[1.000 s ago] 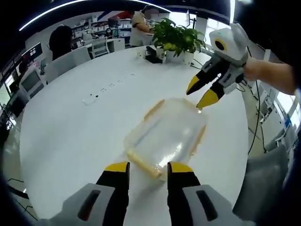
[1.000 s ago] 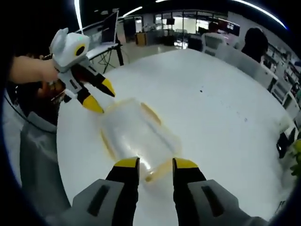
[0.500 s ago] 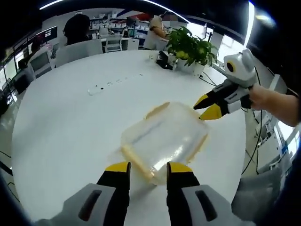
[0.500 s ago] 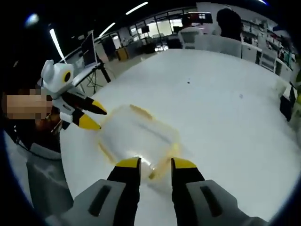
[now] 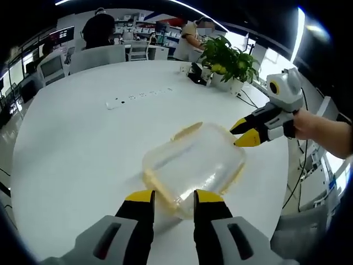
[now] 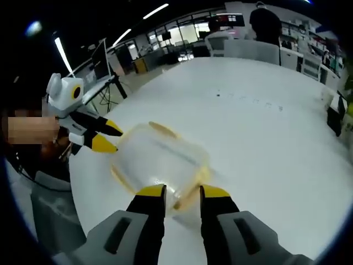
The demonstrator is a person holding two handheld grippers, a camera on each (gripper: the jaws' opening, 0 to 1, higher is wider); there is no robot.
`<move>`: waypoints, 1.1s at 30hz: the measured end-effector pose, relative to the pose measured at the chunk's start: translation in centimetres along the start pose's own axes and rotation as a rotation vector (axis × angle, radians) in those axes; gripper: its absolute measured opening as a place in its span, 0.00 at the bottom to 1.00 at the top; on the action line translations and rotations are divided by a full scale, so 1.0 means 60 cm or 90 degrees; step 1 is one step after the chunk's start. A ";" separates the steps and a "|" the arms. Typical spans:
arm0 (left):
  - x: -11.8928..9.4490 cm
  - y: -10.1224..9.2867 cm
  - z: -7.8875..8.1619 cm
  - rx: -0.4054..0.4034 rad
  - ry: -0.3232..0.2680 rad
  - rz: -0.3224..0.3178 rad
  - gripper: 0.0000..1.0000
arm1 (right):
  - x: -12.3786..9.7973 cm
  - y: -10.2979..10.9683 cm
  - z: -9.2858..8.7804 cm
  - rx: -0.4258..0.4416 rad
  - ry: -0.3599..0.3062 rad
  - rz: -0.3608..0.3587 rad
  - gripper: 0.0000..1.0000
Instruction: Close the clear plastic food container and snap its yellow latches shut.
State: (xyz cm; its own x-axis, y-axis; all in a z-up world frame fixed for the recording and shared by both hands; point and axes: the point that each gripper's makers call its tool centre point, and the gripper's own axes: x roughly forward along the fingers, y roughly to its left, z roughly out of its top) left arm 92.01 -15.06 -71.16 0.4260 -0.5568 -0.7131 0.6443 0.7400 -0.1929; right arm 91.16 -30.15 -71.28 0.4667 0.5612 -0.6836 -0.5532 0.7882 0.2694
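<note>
In the left gripper view, my left gripper (image 5: pixel 173 197) stands open at the bottom, its tips at the near edge of the clear container (image 5: pixel 193 165) in the center of the white table (image 5: pixel 71 143). The right gripper (image 5: pixel 247 132), at the right, has its tips slightly apart at the container's far corner.

In the right gripper view, my right gripper (image 6: pixel 182 193) is open at the bottom, with the container (image 6: pixel 160 160) just above its tips, and the left gripper (image 6: pixel 107 138) is at the left.

Bright, even overhead lighting – ceiling strip lights (image 6: pixel 156 10) flare white. Table (image 5: pixel 83 143) near-overexposed, shadows faint. Fisheye bending beyond table; far background soft.

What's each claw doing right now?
Left claw: open, jaws either side of the container's near edge.
Right claw: open, at the opposite end.
</note>
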 end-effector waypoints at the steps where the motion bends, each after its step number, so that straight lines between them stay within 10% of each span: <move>1: 0.000 0.000 0.000 -0.003 -0.001 0.001 0.21 | 0.000 0.000 0.000 0.003 -0.001 0.000 0.21; 33: 0.010 0.001 -0.012 -0.204 -0.030 -0.016 0.21 | 0.004 -0.008 -0.002 0.182 -0.042 0.012 0.19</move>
State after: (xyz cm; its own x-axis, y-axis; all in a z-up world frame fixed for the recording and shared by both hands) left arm 91.85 -15.09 -72.10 0.4468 -0.5873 -0.6748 0.4256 0.8030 -0.4171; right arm 91.43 -30.44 -71.66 0.5074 0.5845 -0.6332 -0.3502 0.8112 0.4682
